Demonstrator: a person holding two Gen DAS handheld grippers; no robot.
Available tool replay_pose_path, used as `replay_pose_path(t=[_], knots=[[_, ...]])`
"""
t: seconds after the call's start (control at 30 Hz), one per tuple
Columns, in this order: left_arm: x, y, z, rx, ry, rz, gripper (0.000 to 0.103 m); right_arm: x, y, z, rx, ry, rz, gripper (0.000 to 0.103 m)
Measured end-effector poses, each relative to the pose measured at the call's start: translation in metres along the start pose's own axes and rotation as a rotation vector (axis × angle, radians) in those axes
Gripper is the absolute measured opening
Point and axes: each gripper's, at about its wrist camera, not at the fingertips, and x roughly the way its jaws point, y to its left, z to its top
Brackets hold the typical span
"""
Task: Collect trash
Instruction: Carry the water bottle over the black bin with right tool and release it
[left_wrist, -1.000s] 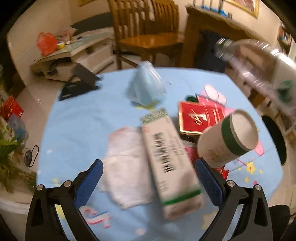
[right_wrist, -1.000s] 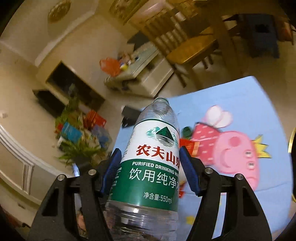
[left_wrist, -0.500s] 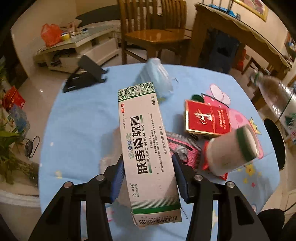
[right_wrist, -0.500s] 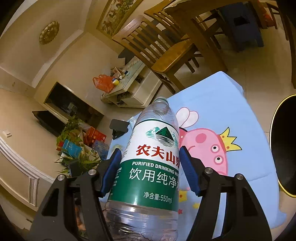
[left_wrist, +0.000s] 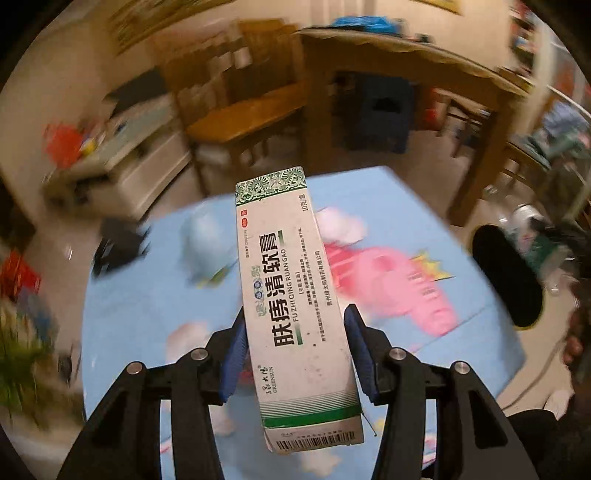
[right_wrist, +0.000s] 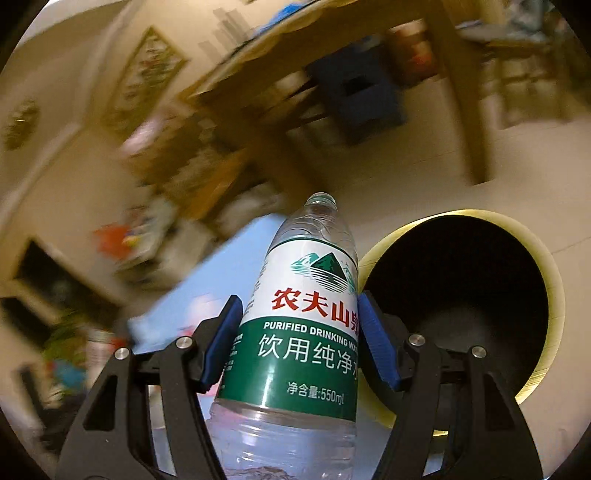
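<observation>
Both grippers have swung toward the black trash bin (right_wrist: 480, 295). Now the right gripper (right_wrist: 301, 343) squeezes the water bottle (right_wrist: 306, 325) tight, just beside the bin's open mouth. Lifted off the blue table (left_wrist: 147, 295), the medicine box (left_wrist: 295, 314) sits pinched in the left gripper (left_wrist: 295, 362), high above it.

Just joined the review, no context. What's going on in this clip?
Trash pickup from a blue table. The left gripper is shut on a long ointment box, held in the air above the table. The right gripper is shut on a capless water bottle, with the open bin just to its right. Neither item is in the bin yet. Both views are motion-blurred.
</observation>
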Motion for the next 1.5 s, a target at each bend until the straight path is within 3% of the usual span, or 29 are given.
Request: replay_pose_path(t=[0.17,0.27,0.5,0.8,1.03,1.17,1.27,1.33,1.37,1.43,1.5], knots=[[-0.002,-0.075,0.026,0.145,-0.054,-0.041,0.049,0.028,-0.054,-0.004,0.062,0.07,-0.066,0.064],[0.0,-0.096,0.03,0.164,-0.059,-0.068,0.049,0.032,-0.068,-0.007,0.06,0.084,-0.061,0.064],[0.009,-0.102,0.036,0.163,-0.04,-0.074,0.049,0.036,-0.063,-0.002,0.081,0.088,-0.035,0.064],[0.014,-0.131,0.042,0.218,-0.046,-0.087,0.045,0.04,-0.058,0.004,0.091,0.089,-0.097,0.064],[0.025,-0.144,0.045,0.23,-0.035,-0.103,0.045,0.039,-0.063,0.005,0.099,0.093,-0.085,0.064],[0.045,-0.144,0.04,0.222,0.035,-0.12,0.045,0.034,-0.067,0.007,0.113,0.082,-0.078,0.063],[0.059,-0.14,0.023,0.211,0.115,-0.177,0.05,0.028,-0.067,0.008,0.114,0.066,-0.067,0.064],[0.067,-0.151,0.01,0.237,0.176,-0.214,0.057,0.026,-0.068,0.009,0.119,0.059,-0.055,0.064],[0.072,-0.162,0.003,0.272,0.18,-0.197,0.06,0.025,-0.068,0.009,0.122,0.056,-0.047,0.064],[0.084,-0.175,-0.005,0.307,0.2,-0.172,0.078,0.024,-0.066,0.009,0.115,0.053,-0.044,0.063],[0.102,-0.184,-0.012,0.299,0.252,-0.197,0.078,0.022,-0.064,0.01,0.106,0.049,-0.043,0.063]])
